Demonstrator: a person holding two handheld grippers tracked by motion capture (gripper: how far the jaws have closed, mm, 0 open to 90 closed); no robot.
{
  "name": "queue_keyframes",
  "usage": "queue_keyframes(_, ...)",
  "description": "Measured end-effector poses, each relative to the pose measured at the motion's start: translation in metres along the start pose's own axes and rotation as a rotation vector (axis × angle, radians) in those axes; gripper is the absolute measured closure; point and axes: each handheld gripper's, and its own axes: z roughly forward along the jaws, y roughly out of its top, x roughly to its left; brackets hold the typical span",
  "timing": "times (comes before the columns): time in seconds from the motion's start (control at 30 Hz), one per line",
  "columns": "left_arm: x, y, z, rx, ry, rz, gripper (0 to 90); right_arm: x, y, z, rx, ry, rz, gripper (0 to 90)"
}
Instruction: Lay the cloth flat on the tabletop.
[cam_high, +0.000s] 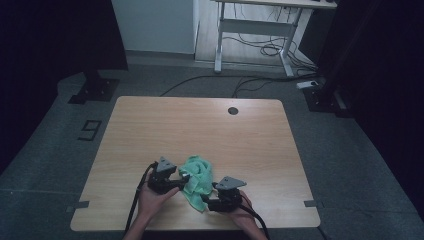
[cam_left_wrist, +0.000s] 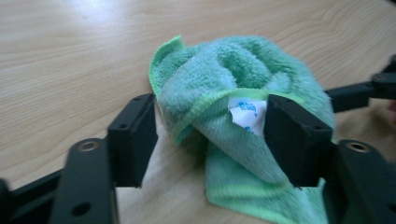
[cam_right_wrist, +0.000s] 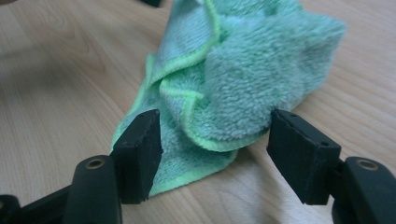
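A crumpled green towel (cam_high: 197, 177) lies on the wooden table (cam_high: 200, 125) near its front edge, between my two grippers. My left gripper (cam_high: 182, 179) comes at it from the left. In the left gripper view the jaws (cam_left_wrist: 212, 123) stand wide on either side of the towel's bunched fold (cam_left_wrist: 233, 70). A white label (cam_left_wrist: 245, 114) shows against the right-hand jaw, and the fold is not visibly squeezed. My right gripper (cam_high: 207, 197) sits at the towel's near right corner. Its jaws (cam_right_wrist: 217, 135) are open around the towel's hemmed edge (cam_right_wrist: 261, 70), with a gap at the right-hand jaw.
A round cable hole (cam_high: 233, 110) sits near the table's far edge. Bare tabletop stretches behind and to both sides of the towel. Beyond the table are a white desk frame (cam_high: 255, 25) with floor cables, and black stand bases (cam_high: 95, 90) at both sides.
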Motion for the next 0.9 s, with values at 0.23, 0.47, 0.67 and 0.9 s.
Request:
queue_keyframes(0.23, 0.002, -0.003, 0.014, 0.022, -0.020, 0.019, 63.9, 0.008, -0.002, 0.010, 0.078, -0.023, -0.044, 35.2)
queue_keyframes(0.47, 0.002, -0.008, 0.014, 0.031, -0.018, 0.054, 81.4, 0.010, -0.001, 0.008, 0.082, -0.044, -0.057, 59.7)
queue_keyframes(0.67, 0.008, -0.013, 0.007, 0.007, -0.040, 0.036, 84.2, 0.002, -0.001, 0.004, 0.080, -0.050, -0.033, 77.4)
queue_keyframes(0.9, 0.014, -0.014, -0.007, -0.044, -0.049, 0.019, 85.1, -0.014, 0.002, -0.010, 0.033, -0.093, 0.005, 81.0)
